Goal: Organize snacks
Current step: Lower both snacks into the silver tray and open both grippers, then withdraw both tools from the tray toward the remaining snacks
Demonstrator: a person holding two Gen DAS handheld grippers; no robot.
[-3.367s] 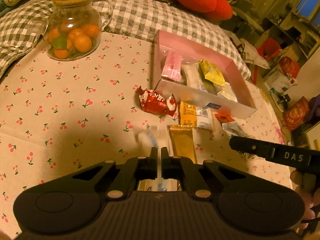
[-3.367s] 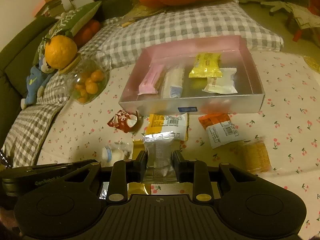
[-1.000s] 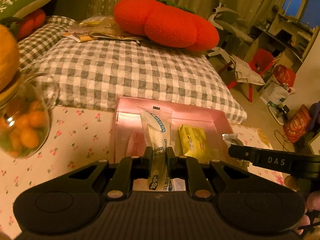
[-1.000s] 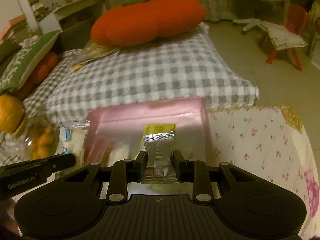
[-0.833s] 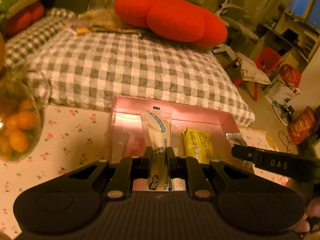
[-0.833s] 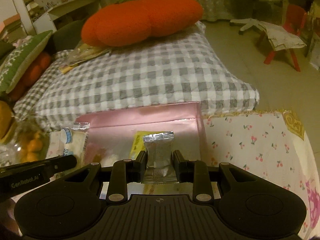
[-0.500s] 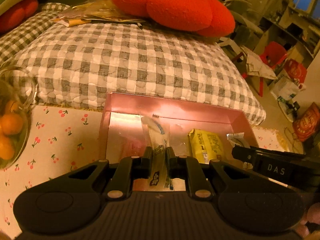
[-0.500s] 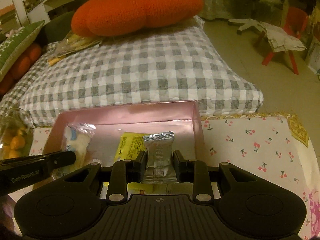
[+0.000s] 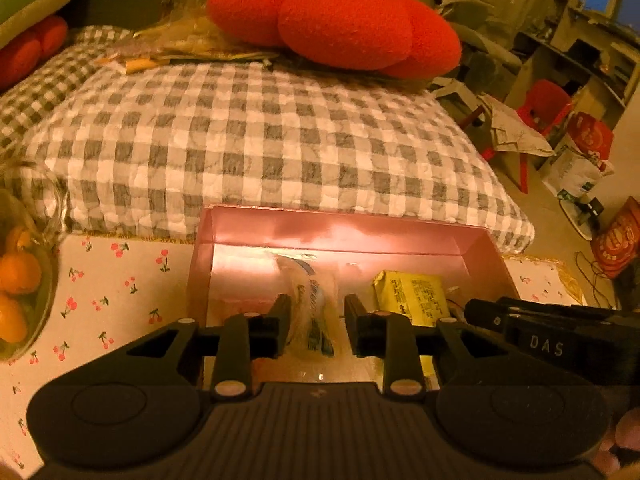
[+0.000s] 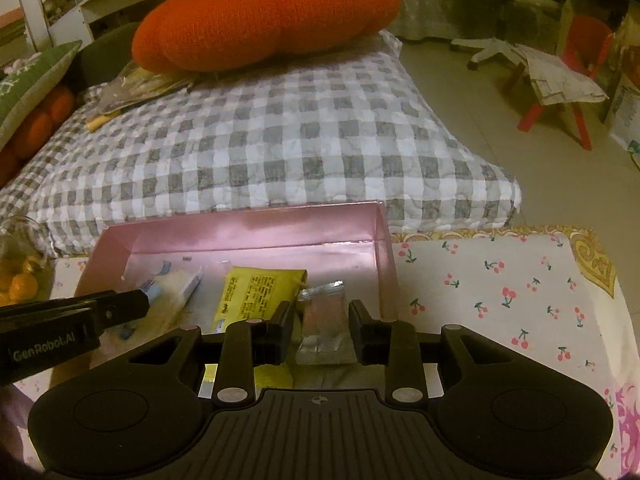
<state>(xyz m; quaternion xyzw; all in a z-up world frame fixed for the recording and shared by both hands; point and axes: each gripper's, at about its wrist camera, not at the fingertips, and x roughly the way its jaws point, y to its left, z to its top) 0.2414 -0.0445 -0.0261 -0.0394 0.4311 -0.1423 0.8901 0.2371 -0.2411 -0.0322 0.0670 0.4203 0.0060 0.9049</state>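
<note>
Two grippers over the pink box (image 10: 256, 236), left gripper (image 9: 316, 322) parted around a clear white packet (image 9: 314, 300), right gripper (image 10: 320, 320) parted around a silver packet (image 10: 322, 320), yellow packet (image 10: 256, 292) between them

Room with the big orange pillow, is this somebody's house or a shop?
Most likely somebody's home, a living room or bedroom. There's a checked quilted cushion with an orange plush pillow on it, a cherry-print tablecloth and a small red chair on the floor behind.

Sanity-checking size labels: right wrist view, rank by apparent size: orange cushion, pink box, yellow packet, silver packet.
1. Orange cushion and pink box: similar spans, box nearer, so unranked.
2. Yellow packet.
3. Silver packet, between the open right gripper fingers.
</note>
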